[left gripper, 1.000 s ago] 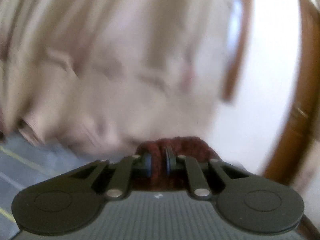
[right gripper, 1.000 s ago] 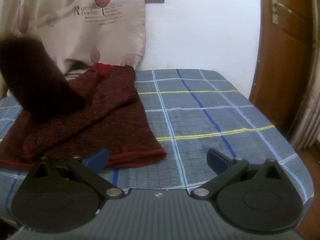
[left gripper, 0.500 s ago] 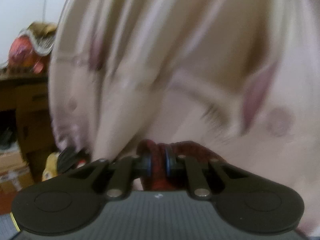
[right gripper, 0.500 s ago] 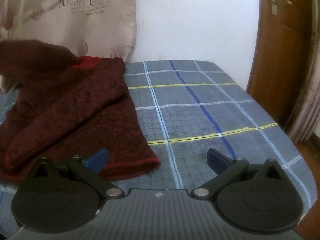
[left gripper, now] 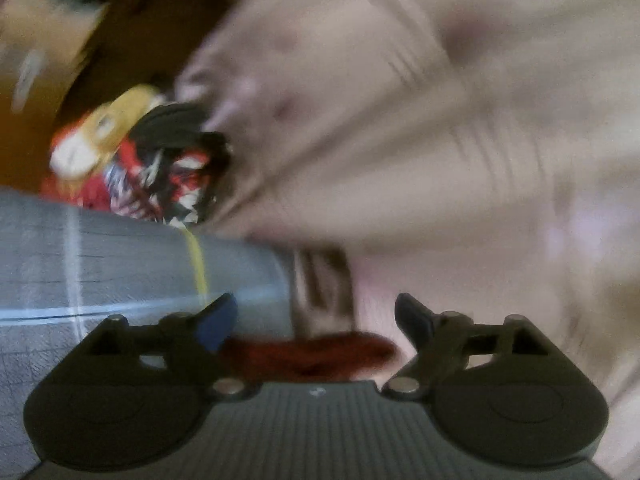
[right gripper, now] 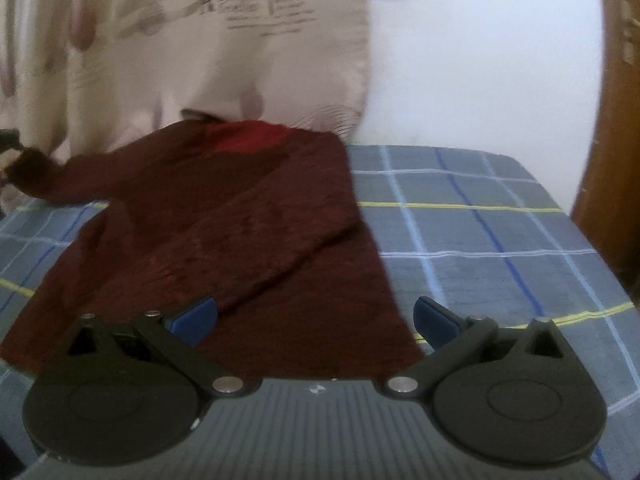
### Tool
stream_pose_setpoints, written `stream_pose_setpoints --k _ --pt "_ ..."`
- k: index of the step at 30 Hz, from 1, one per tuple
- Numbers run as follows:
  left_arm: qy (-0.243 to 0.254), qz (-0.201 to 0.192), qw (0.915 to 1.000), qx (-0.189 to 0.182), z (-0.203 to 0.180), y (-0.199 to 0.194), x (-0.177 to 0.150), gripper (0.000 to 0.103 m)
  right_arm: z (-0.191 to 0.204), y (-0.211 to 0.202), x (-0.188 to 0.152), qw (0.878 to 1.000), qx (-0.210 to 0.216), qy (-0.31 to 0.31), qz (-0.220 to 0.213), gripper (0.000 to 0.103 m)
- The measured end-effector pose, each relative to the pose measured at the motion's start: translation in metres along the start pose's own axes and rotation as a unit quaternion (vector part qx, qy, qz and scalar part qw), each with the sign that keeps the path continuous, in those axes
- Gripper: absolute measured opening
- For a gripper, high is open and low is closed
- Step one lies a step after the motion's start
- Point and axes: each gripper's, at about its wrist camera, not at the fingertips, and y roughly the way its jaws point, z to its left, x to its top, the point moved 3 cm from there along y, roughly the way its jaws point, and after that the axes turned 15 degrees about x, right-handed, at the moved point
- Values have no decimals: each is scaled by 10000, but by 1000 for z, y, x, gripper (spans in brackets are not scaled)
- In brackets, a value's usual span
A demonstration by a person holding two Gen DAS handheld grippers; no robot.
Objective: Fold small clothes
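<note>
A dark red knitted sweater (right gripper: 248, 240) lies flat on the blue checked table (right gripper: 480, 240), one sleeve folded diagonally across its body, the other sleeve (right gripper: 44, 172) stretched out to the far left. My right gripper (right gripper: 316, 320) is open and empty, low over the sweater's near hem. My left gripper (left gripper: 316, 320) is open; a blurred bit of the red sleeve (left gripper: 312, 354) lies just under and between its fingers, at the table's edge (left gripper: 140, 264).
A beige printed curtain (right gripper: 180, 52) hangs behind the table and fills the left wrist view (left gripper: 440, 140). A pile of colourful clothes (left gripper: 132, 160) lies beyond the table edge. A wooden door (right gripper: 616, 140) stands at right.
My left gripper has opened and let go of the red sleeve, which now lies stretched out to the left on the table. My right gripper has moved closer over the sweater's hem.
</note>
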Motion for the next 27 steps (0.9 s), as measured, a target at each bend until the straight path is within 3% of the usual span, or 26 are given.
stream_pose_setpoints --k 2,5,7,11,14,19,21,25,27 --pt "-211 -112 9997 110 12 -6 17 86 5 3 -3 9999 41 -34 97 103" --pt "513 -609 9967 163 5 -29 24 86 11 4 -6 9998 66 -113 179 103" --pt "957 -615 9935 11 -2 -45 12 86 14 3 -6 9997 112 -180 147 103" --pt "1821 11 9824 -413 -8 -87 -57 86 23 3 -4 9977 440 -524 31 103" --pt "2640 214 9617 -702 4 -130 -134 86 40 8 -2 9907 765 -1121 116 100" --pt "3118 1014 9365 -1241 35 -168 -238 86 80 17 0 9717 1350 -1912 321 88" --pt "3318 1257 9218 -1562 40 -176 -270 86 96 22 -1 9638 1499 -2171 378 87" --pt "3847 1040 9013 -1699 42 -184 -311 86 119 33 -8 9445 1763 -2716 551 86" --pt "3949 971 8985 -1654 48 -183 -320 86 125 43 -11 9360 1737 -2976 715 76"
